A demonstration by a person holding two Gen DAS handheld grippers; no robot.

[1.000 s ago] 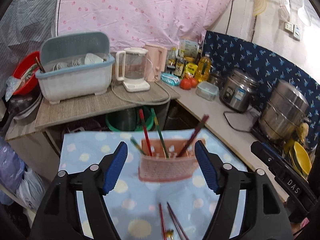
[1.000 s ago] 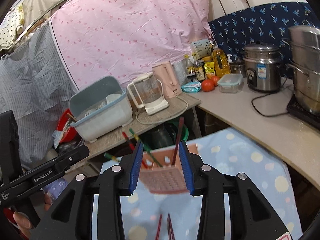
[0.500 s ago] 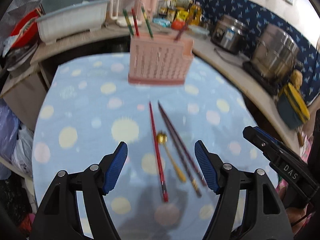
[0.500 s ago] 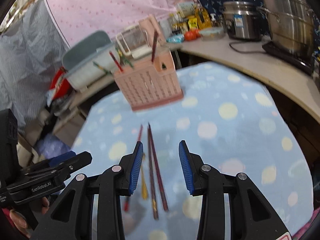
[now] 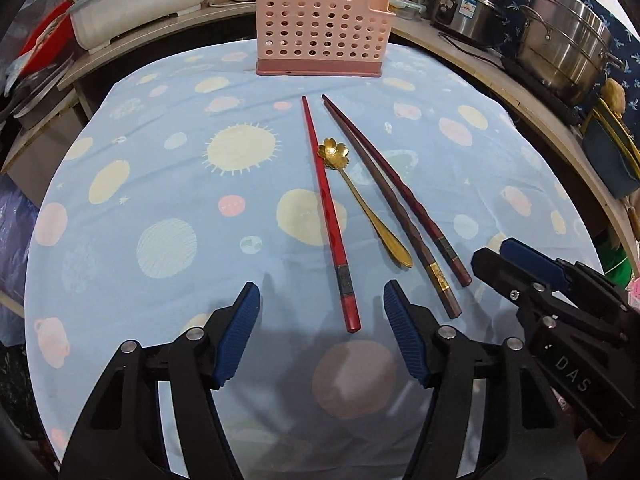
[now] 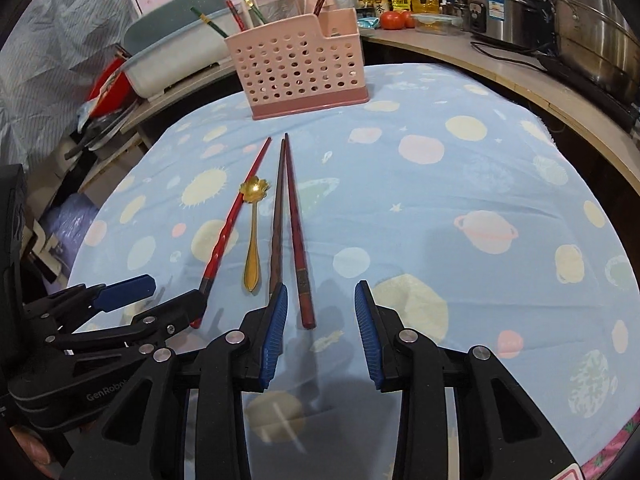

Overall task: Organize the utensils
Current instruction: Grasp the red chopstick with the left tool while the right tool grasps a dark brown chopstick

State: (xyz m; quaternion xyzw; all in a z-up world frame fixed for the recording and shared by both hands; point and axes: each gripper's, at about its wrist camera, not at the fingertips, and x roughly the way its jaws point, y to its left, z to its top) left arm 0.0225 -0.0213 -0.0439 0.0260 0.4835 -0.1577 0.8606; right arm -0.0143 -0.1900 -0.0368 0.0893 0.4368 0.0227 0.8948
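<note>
Left wrist view looks down on a surface (image 5: 120,240) under a blue cloth with planets, where four loose utensils lie side by side: a red chopstick (image 5: 329,216), a gold spoon (image 5: 362,200) with a flower-shaped bowl, and two dark chopsticks (image 5: 394,204) just beside it; behind them, well apart, stands the pink holder (image 5: 320,36), upright, with other chopsticks already poking out of its top; the left gripper (image 5: 321,300) hangs over the near end of the red chopstick with its jaws fairly wide and closing, that end between them but the pads not yet pressing on it — nothing is held; from the right wrist view the right gripper (image 6: 320,300) is narrower and also closing, the near end of the right-hand dark chopstick (image 6: 298,236) lying between its jaws, again unpinched as far as the frame shows, while the other dark chopstick passes under its left finger (image 6: 275,320); my reading is that the step in hand is the approach to pick up — each gripper lining up on one stick; the next move calls for the tips to drop onto the cloth and pinch a thin, flat-lying stick without dragging its neighbour or the spoon, then carry it to the holder.
</note>
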